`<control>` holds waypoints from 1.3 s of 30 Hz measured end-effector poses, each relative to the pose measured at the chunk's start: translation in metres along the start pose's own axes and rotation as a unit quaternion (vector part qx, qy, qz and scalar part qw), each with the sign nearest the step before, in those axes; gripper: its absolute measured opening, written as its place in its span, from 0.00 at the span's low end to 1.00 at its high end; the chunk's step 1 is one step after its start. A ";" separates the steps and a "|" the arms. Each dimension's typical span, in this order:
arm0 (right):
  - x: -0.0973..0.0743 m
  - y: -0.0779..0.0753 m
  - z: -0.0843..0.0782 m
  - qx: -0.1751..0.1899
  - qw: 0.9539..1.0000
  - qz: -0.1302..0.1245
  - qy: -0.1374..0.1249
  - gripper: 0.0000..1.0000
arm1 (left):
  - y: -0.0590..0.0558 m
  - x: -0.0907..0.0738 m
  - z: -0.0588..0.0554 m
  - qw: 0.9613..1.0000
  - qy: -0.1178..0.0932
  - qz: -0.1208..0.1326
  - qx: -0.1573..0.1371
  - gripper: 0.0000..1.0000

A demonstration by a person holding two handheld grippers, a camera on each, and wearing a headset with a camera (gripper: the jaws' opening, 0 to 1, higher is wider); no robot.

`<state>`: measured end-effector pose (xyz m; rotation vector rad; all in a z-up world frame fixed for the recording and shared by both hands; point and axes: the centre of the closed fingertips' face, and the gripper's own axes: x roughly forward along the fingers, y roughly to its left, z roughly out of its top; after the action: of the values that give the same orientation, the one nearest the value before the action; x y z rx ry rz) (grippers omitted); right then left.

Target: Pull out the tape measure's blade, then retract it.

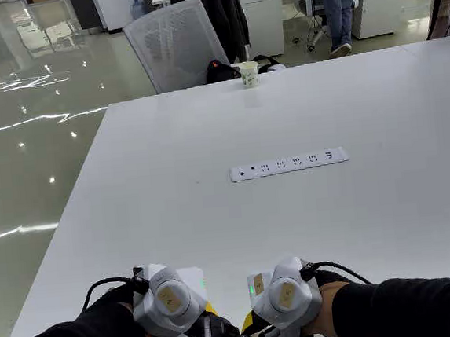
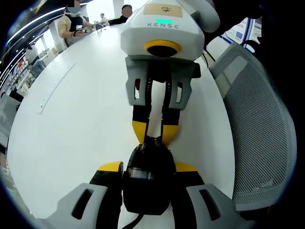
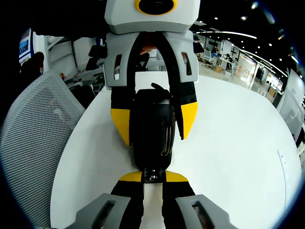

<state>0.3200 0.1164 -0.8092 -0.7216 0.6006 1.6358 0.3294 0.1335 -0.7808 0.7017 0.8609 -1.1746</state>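
Tape measure (image 2: 145,176) at white table's (image 1: 208,154) edge; glossy floor (image 1: 21,92).

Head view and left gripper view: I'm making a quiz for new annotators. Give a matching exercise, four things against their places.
1 tape measure
2 paper cup
3 power strip
4 mesh chair

A middle of the table
B beyond the table's far edge
C on the table, near its far edge
D clamped in the left gripper

Pairs: 1-D, 2-C, 3-A, 4-B
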 end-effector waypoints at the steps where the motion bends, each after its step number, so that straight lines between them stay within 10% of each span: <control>1: 0.000 0.000 0.000 -0.001 1.000 -0.002 0.000 0.10 | 0.000 0.000 0.000 1.000 0.000 0.000 0.000 0.34; 39: -0.012 -0.001 -0.012 0.032 0.999 -0.004 0.016 0.10 | 0.001 -0.002 -0.001 1.000 -0.003 0.002 0.001 0.33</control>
<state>0.3238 0.1001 -0.8085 -0.7022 0.6692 1.5936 0.3301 0.1354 -0.7795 0.7008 0.8531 -1.1737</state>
